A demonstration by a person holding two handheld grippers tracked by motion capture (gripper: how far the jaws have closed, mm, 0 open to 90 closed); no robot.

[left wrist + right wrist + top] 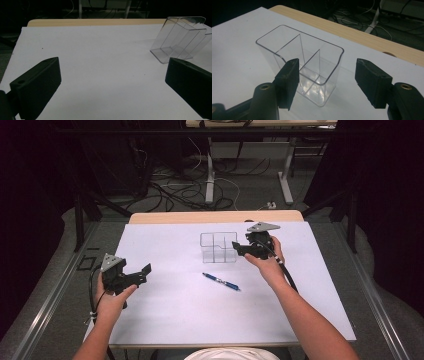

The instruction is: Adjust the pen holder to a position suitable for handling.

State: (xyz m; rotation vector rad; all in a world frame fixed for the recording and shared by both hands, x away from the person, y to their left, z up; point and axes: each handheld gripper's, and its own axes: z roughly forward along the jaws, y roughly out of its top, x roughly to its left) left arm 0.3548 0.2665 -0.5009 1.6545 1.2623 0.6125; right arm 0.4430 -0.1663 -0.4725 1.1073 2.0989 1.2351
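On the table [150, 217], a pale wooden top whose far edge shows beyond it, a large white sheet [175, 305] covers nearly the whole work surface. Beyond the table's far edge lie a dark floor, table legs and tangled cables [175, 190].

Near the middle of the sheet, toward the far side, stands a clear plastic organizer [218, 246]. It is upright, open at the top, and thin inner walls divide it into compartments; from the right gripper view [287, 42] I count three, though the clear walls and reflections make that hard to confirm. It looks empty.

Just to the organizer's right, the right gripper [239, 249] is held in the person's right hand [267, 260], a grey three-cornered plate on top and a cable trailing back along the forearm. Its jaws stand apart with nothing between them: in the right gripper view [327, 83] the organizer's near corner sits just beyond the left jaw, and neither pad touches the plastic.

At the sheet's left edge, well apart from the organizer, the left gripper [142, 274] is held in the left hand [112, 300]. Its jaws are spread wide and hold nothing; in the left gripper view [112, 82] only bare sheet lies between them, with the organizer [178, 40] farther off to the right.

Nearer the person than the organizer, a blue pen [221, 281] lies flat and slanted on the sheet, touched by neither gripper.
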